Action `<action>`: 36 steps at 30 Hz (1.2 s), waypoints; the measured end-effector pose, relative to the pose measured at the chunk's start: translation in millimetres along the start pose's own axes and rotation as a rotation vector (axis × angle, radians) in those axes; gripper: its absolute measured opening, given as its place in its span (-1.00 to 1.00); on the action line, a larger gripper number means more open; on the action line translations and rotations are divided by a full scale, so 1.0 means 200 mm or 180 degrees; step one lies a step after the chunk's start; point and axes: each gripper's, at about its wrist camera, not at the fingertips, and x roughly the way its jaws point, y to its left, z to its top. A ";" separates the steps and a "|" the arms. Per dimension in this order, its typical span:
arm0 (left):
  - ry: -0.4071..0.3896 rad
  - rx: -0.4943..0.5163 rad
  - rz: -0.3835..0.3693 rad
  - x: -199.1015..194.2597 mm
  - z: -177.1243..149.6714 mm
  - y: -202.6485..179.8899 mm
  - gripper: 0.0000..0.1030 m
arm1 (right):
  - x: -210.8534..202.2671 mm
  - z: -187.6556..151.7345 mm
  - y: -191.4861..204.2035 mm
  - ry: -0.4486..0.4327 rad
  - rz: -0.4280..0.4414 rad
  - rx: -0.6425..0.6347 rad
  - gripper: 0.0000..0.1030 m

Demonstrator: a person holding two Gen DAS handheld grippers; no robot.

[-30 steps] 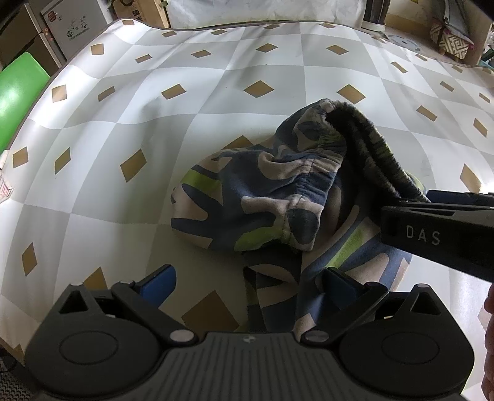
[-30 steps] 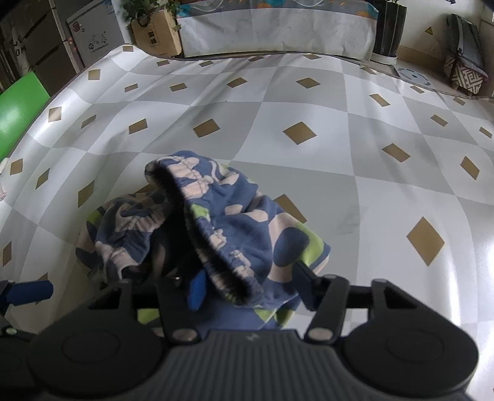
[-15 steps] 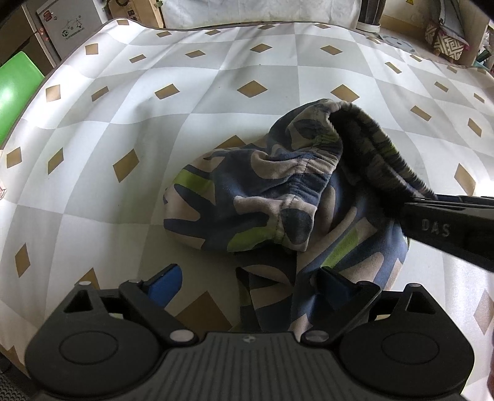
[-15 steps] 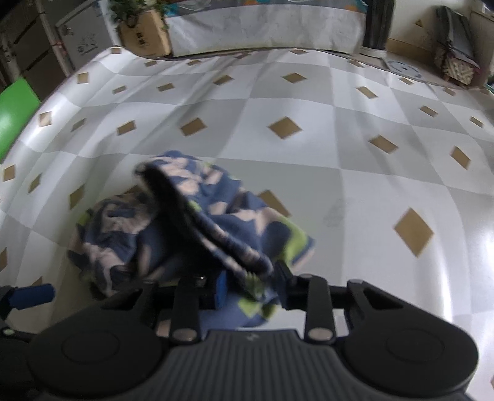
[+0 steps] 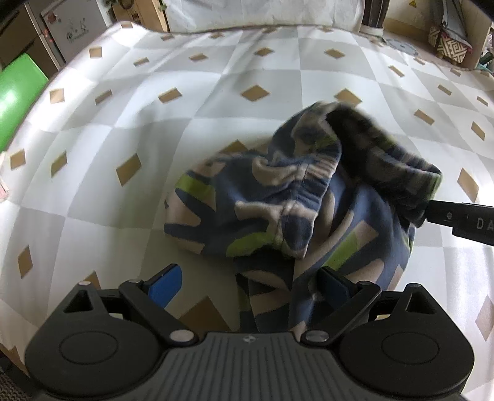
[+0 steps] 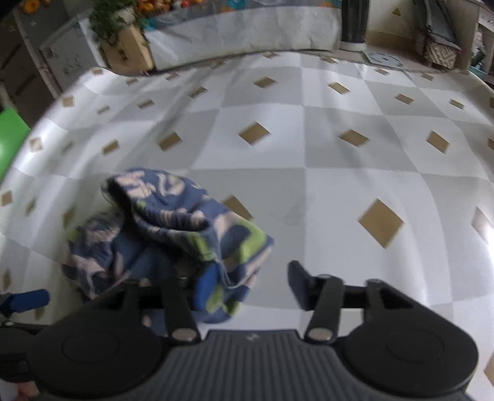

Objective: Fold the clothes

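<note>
A crumpled blue garment point(image 5: 278, 209) with beige and green shapes and an elastic waistband lies bunched on the checked tablecloth point(image 5: 216, 101). My left gripper point(image 5: 248, 287) is wide open at its near edge, and cloth lies between the fingers against the right pad point(image 5: 333, 287). In the right wrist view the garment point(image 6: 173, 222) sits to the left. My right gripper point(image 6: 251, 285) is open, and a raised fold hangs over its left pad point(image 6: 207, 287). One right finger point(image 5: 457, 216) touches that fold from the right.
The grey and white tablecloth with tan diamonds point(image 6: 339, 154) stretches far and right. A green chair point(image 5: 15, 92) stands off the left edge. Beyond the far edge stand a cardboard box with a plant point(image 6: 123, 52), a white cabinet point(image 5: 71, 27) and a woven bag point(image 5: 450, 46).
My right gripper closed on the raised fold half a second ago and has opened since. The fold has sagged and shifted right. The left gripper has stayed open.
</note>
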 end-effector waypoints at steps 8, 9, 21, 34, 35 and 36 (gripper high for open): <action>0.0022 -0.0084 0.0046 0.03 0.01 0.02 0.91 | -0.01 0.05 0.07 -0.0200 0.0205 -0.0058 0.48; 0.0031 -0.0101 0.0037 0.03 0.01 0.03 0.92 | 0.00 0.06 0.08 -0.0207 0.0201 -0.0087 0.49; 0.0167 -0.0216 -0.0032 0.10 0.00 0.04 1.00 | 0.21 0.03 0.17 0.0028 0.0198 -0.0109 0.37; 0.0149 -0.0025 -0.0045 0.13 -0.02 -0.01 1.00 | 0.22 -0.01 0.18 0.0239 0.0161 -0.0157 -0.05; 0.0155 -0.0010 -0.0060 0.13 -0.02 -0.02 1.00 | 0.22 -0.02 0.17 0.0249 0.0151 -0.0160 -0.05; 0.0163 0.0003 -0.0076 0.13 -0.02 -0.03 1.00 | 0.22 -0.02 0.17 0.0260 0.0141 -0.0162 -0.05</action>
